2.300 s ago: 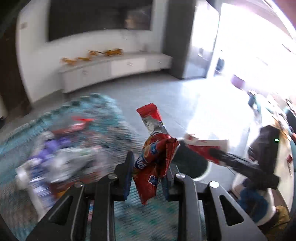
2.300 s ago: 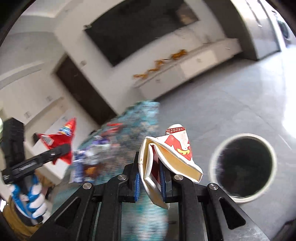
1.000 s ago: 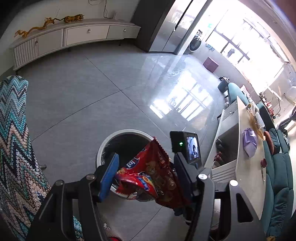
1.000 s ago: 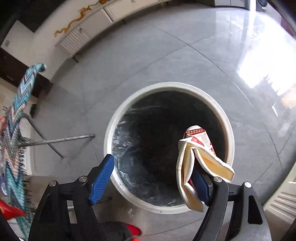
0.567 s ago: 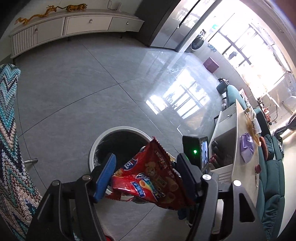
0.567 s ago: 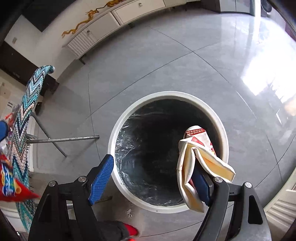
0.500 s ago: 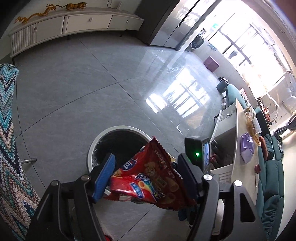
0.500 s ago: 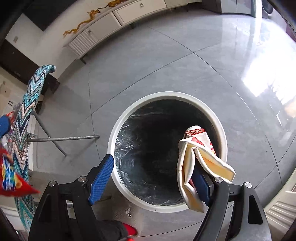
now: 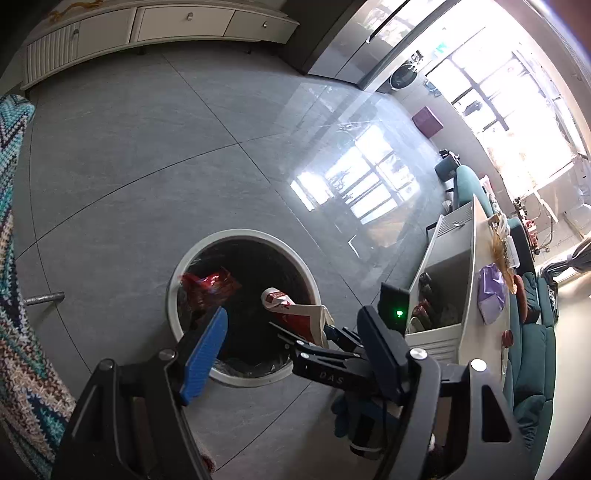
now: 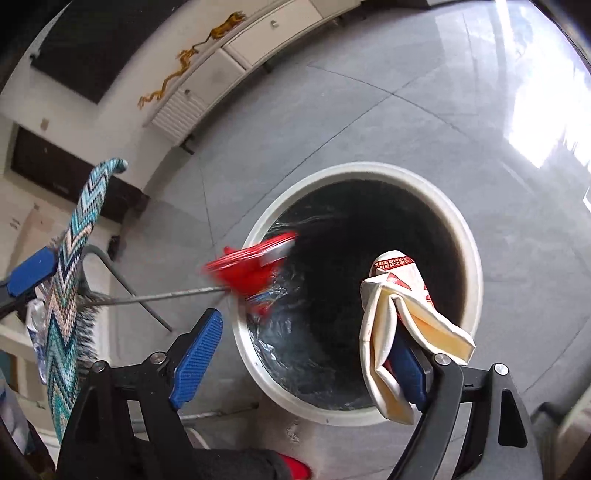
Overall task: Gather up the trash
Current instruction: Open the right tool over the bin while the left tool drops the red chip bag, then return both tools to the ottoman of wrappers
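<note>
A round white trash bin [image 9: 177,273] with a black liner stands on the grey floor, also in the right wrist view [image 10: 476,266]. My left gripper [image 9: 291,339] is open and empty above it. The red snack wrapper [image 9: 208,286] is falling, blurred, at the bin's left rim, also seen from the right wrist [image 10: 251,266]. My right gripper [image 10: 306,347] is open over the bin. A flattened white and red paper carton [image 10: 399,325] hangs on its right finger, also in the left wrist view [image 9: 299,317].
A zigzag knitted cloth [image 9: 14,332] covers a table edge at the left, with metal legs [image 10: 159,295] near the bin. A low white cabinet [image 9: 147,26] lines the far wall. A desk and teal sofa [image 9: 532,332] stand at the right.
The red snack wrapper has left my open left gripper and is dropping into the bin. The carton still hangs on the right gripper's finger, jaws open as before.
</note>
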The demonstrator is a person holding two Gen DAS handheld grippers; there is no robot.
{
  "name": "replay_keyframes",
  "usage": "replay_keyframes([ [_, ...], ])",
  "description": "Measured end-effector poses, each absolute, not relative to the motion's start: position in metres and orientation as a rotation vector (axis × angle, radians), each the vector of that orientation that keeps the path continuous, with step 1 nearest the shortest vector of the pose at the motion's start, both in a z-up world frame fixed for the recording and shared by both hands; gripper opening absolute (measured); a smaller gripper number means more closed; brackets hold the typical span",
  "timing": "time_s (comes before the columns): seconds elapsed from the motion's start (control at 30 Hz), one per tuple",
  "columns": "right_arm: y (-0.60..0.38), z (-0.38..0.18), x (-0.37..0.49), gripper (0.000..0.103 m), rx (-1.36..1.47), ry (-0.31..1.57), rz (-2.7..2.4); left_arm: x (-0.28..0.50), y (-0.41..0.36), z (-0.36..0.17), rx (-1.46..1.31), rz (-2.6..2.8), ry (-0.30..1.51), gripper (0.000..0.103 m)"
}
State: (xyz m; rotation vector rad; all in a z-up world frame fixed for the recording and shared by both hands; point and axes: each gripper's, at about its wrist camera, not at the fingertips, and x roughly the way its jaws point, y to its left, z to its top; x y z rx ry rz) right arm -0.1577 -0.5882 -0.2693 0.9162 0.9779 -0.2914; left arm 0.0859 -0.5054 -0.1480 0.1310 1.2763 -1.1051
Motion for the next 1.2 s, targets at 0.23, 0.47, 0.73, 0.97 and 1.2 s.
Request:
replay_keyframes([
  [0.23, -0.571, -0.315, -0.161, 0.093, 0.982, 0.902, -0.289, 0.09, -0.474, -0.142, 0.107, -1.1, 1.262, 0.072],
  [0.47, -0.562, -0.318, -0.139, 0.102, 0.923, 0.902, -0.277, 0.087, -0.454, -0.148, 0.086, -1.073, 1.283, 0.072],
  [0.73, -0.53, -0.31, -0.141, 0.102, 0.725, 1.064, -0.313, 0.093, -0.442, -0.149, 0.041, -1.066, 1.291, 0.072],
  [0.97, -0.53, -0.296, -0.186, 0.103, 0.756, 1.011, -0.354, 0.09, -0.432, -0.148, 0.051, -1.068, 1.29, 0.072],
  [1.2, -0.528, -0.265, -0.207, 0.103, 0.763, 0.963, -0.376, 0.086, -0.416, -0.133, 0.033, -1.069, 1.252, 0.072],
])
